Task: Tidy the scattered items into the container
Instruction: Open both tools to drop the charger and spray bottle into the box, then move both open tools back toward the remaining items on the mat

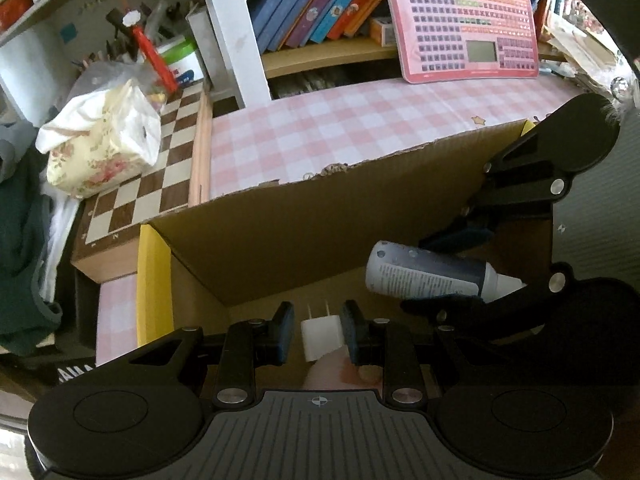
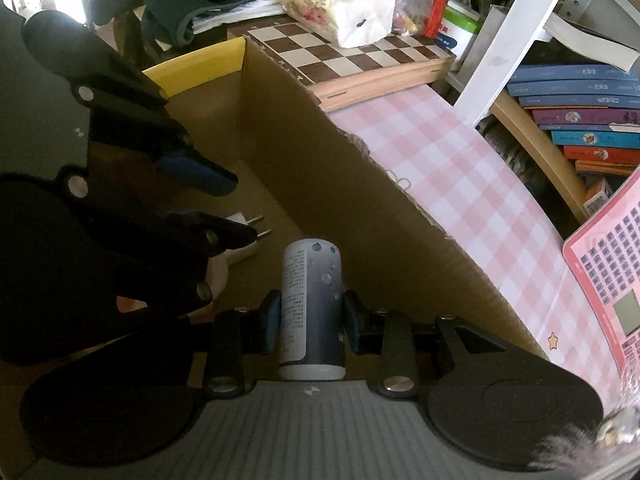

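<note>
An open cardboard box (image 1: 320, 220) (image 2: 320, 168) with a yellow flap (image 1: 150, 280) fills the foreground. My left gripper (image 1: 318, 332) (image 2: 240, 206) reaches into it, shut on a small white charger plug (image 1: 322, 338) (image 2: 244, 250) whose prongs point forward. My right gripper (image 2: 310, 320) (image 1: 448, 272) hangs beside it inside the box, shut on a grey and white bottle (image 2: 312, 312) (image 1: 428, 276) printed with water drops. The bottle's white cap end points back toward the right gripper's body. A pink thing (image 1: 344, 372) lies just below the charger; I cannot tell what it is.
Behind the box lies a pink checked tablecloth (image 1: 340, 128) (image 2: 460, 184). A wooden chessboard case (image 1: 160, 168) (image 2: 352, 56) carries a floral tissue pack (image 1: 100, 140) (image 2: 344, 12). A pink keyboard toy (image 1: 464, 20) (image 2: 612, 280) leans on a shelf of books (image 1: 320, 0). A white post (image 1: 236, 32) stands behind.
</note>
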